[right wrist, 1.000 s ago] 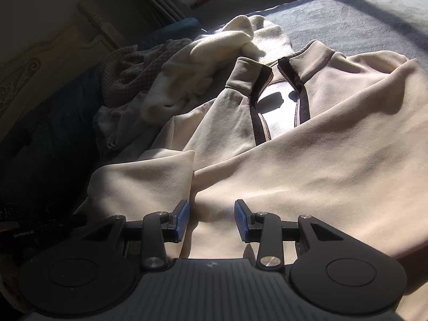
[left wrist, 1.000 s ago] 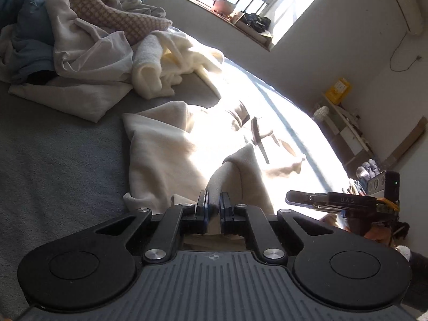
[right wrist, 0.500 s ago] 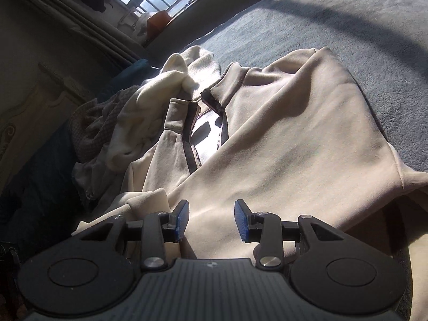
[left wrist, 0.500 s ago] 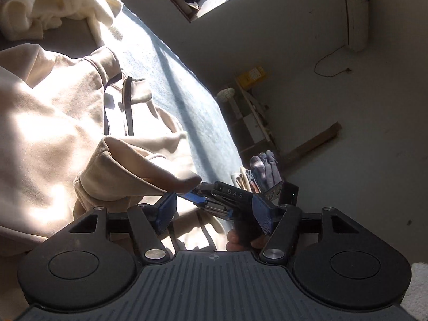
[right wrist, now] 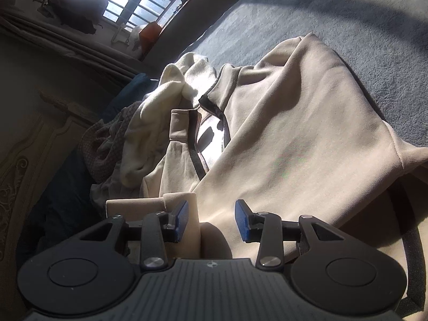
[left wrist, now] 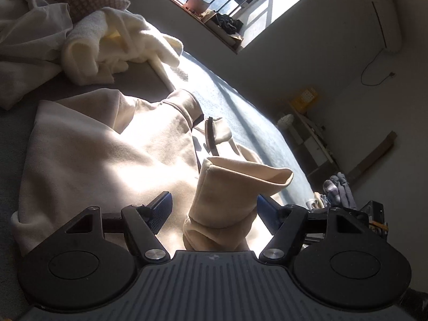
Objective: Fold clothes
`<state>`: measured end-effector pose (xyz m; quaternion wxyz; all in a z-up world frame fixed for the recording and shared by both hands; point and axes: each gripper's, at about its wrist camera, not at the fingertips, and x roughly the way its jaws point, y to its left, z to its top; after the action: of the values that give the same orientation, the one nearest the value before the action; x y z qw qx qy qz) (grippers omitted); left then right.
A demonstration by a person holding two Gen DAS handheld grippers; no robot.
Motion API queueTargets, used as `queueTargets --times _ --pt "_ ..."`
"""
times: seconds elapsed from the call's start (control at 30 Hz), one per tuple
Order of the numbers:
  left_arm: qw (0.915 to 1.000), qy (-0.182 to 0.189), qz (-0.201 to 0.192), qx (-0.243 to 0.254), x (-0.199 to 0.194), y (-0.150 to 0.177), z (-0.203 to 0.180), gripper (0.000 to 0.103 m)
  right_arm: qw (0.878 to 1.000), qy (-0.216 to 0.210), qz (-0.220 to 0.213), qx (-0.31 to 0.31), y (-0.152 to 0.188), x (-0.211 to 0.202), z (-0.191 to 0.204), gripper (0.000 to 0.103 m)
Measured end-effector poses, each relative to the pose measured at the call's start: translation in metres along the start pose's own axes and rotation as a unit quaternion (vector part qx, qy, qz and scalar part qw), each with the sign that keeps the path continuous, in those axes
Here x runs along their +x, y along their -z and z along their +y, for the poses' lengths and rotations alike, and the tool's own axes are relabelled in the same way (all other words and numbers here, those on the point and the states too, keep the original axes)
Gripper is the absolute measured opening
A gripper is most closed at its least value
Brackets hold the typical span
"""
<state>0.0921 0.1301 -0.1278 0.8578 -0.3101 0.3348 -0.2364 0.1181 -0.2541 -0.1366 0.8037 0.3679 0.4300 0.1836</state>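
Observation:
A beige zip-neck sweatshirt (left wrist: 107, 160) lies spread on the grey bed, with its collar and dark zipper (left wrist: 210, 136) toward the window. Its sleeve cuff (left wrist: 232, 187) stands bunched up between the wide-open fingers of my left gripper (left wrist: 214, 208), untouched by the blue pads. In the right wrist view the sweatshirt (right wrist: 294, 133) fills the middle. My right gripper (right wrist: 211, 219) is open just above the fabric, with the sleeve cuff (right wrist: 149, 206) beside its left finger.
A heap of unfolded clothes (left wrist: 80, 34) lies at the far left of the bed (left wrist: 240, 112), also visible in the right wrist view (right wrist: 139, 123). A carved headboard (right wrist: 32, 147) stands to the left. Shelves and clutter (left wrist: 315, 133) stand against the far wall.
My left gripper was shut on the sleeve, then opened wide and let it go; the cuff now stands free between the fingers. My right gripper stayed open and shifted along the sweatshirt.

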Motion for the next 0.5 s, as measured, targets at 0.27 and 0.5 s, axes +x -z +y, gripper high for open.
queueTargets --times 0.27,0.5 --pt "0.9932 0.093 0.055 0.043 0.034 0.021 -0.045 0.07 0.999 0.0 -0.007 0.043 0.0 -0.012 -0.02 0.046" --pt "0.9874 0.055 0.051 0.14 0.024 0.044 -0.074 0.07 0.996 -0.008 -0.017 0.087 -0.003 -0.015 -0.04 0.046"
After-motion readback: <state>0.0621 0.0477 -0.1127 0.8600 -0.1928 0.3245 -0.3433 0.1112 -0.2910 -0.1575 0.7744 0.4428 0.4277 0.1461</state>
